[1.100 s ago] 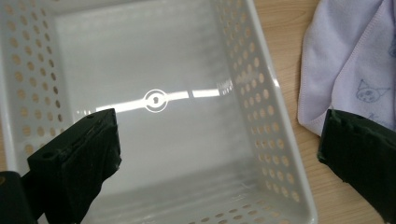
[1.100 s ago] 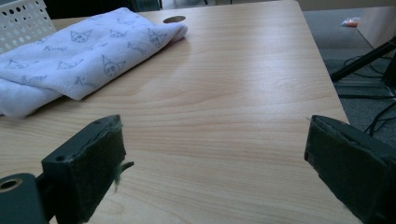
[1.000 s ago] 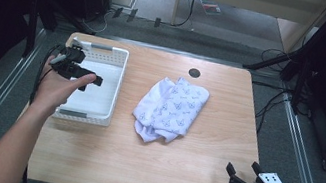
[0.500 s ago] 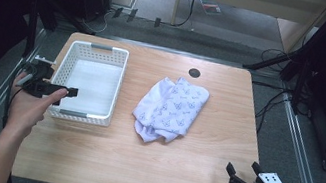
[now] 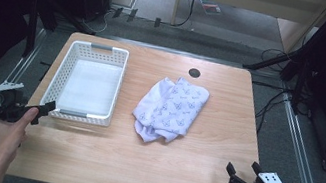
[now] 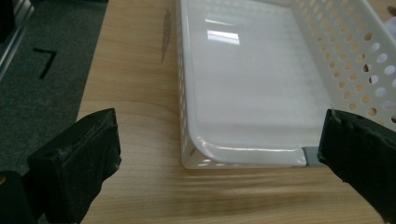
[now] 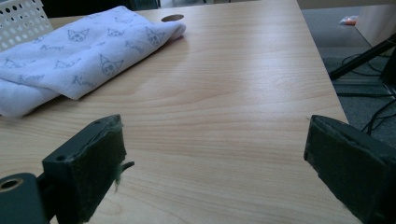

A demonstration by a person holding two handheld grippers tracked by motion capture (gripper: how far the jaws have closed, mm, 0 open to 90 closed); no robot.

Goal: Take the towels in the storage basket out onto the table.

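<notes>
From the high view, a white basket (image 5: 86, 83) sits on the table (image 5: 188, 167), a cloth (image 5: 170, 108) beside it. The left gripper (image 5: 43, 108) waits at the basket's near corner. In the left gripper view, its jaws gape wide, holding nothing. In the right gripper view, those jaws gape wide too, the cloth (image 7: 79, 51) well ahead.

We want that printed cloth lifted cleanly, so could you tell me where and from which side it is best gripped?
Probably the bunched near corner of the cloth, where folds stack thick above the table. Come in low from the person's side with the right hand-held gripper, which is open and facing it. The flat far end offers little to pinch.
</notes>
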